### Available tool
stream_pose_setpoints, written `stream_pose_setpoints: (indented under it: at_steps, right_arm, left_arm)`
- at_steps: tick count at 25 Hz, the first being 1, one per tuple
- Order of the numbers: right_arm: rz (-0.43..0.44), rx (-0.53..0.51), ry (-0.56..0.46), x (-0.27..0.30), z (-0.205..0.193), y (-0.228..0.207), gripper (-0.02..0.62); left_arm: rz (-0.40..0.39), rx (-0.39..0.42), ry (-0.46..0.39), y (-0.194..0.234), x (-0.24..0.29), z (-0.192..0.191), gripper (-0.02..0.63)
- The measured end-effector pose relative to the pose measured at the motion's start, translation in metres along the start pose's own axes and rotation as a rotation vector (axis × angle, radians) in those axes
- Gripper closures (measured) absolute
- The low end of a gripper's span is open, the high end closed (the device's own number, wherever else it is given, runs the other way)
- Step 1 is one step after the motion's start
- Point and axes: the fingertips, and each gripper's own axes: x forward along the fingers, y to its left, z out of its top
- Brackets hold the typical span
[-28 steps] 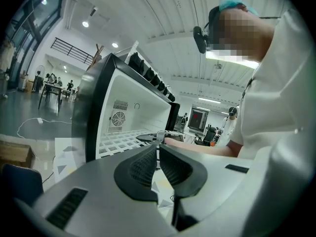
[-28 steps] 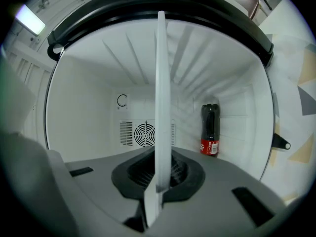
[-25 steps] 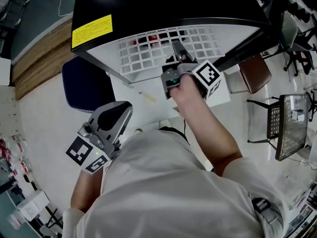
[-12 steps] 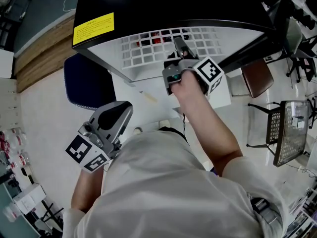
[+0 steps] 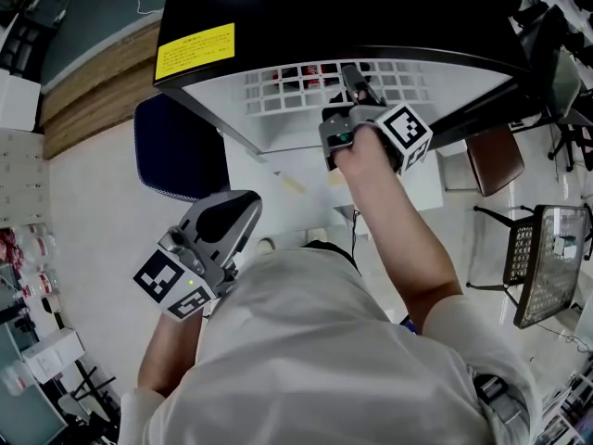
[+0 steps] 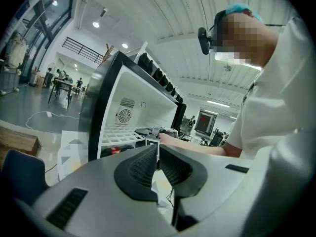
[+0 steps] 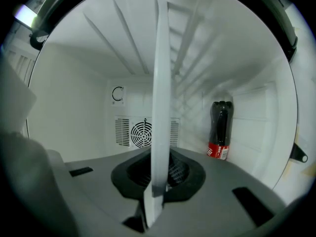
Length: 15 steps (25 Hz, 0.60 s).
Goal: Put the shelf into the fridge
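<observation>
At fridge [image 5: 371, 7] opening | right gripper [image 5: 354, 86] clamped on shelf [image 5: 278, 95] front edge | I slide it in level, no twist | left gripper [image 6: 158, 158] closed, empty

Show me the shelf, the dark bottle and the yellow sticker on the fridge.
shelf [image 7: 161, 83], right gripper view, on its white front edge.
dark bottle [image 7: 220, 122], right gripper view, on its body above the red label.
yellow sticker [image 5: 195, 52], head view, on its middle.

The white grid shelf [image 5: 306, 86] lies level, its near edge clamped between the jaws of the right gripper [image 7: 159, 174], the rest reaching ahead of them into the open, white-walled black fridge [image 5: 371, 7]
</observation>
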Motion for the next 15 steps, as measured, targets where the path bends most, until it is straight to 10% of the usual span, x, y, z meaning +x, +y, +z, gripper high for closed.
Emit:
stream_pose_setpoints:
  at_steps: [15]
  right_arm:
    - [0.007, -0.041, -0.008, 0.0093, 0.003, -0.0003, 0.561]
  left_arm:
    - [0.0, 0.006, -0.009, -0.0019, -0.0062, 0.0016, 0.577]
